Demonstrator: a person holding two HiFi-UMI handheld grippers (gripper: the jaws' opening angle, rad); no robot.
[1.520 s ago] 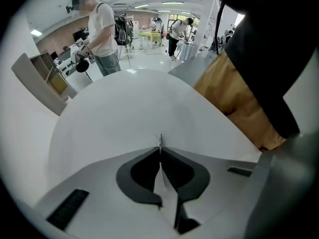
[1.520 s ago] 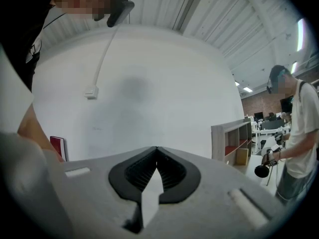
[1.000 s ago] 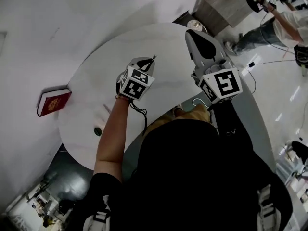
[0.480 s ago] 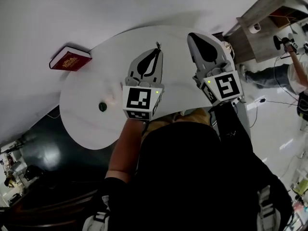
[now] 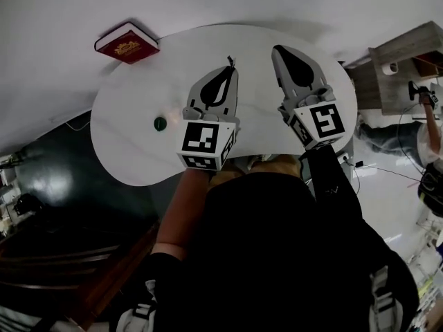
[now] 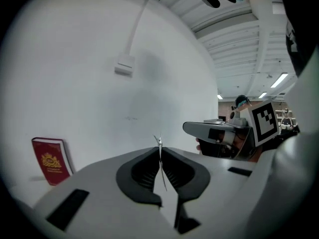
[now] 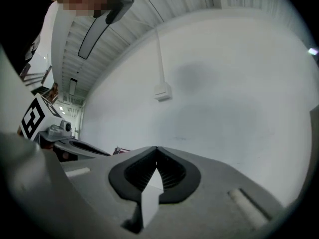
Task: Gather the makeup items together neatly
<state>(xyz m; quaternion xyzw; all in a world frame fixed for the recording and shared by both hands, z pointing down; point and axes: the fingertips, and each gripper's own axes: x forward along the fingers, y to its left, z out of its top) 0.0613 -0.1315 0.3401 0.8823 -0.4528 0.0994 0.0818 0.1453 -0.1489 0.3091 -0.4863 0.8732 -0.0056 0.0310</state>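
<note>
Left gripper [image 5: 228, 71]: I hold it over the white table [image 5: 131, 144]. Its jaws are closed on a thin metal sliver [image 6: 160, 142], whose tip pokes out past them.

Right gripper [image 5: 278, 50]: beside the left one and apart from it, with its jaws together and nothing between them.

Small green round item [image 5: 160, 124]: lies on the table, left of the left gripper.

Red book [image 5: 127, 42]: stands upright against the wall, past the table's far edge.
</note>
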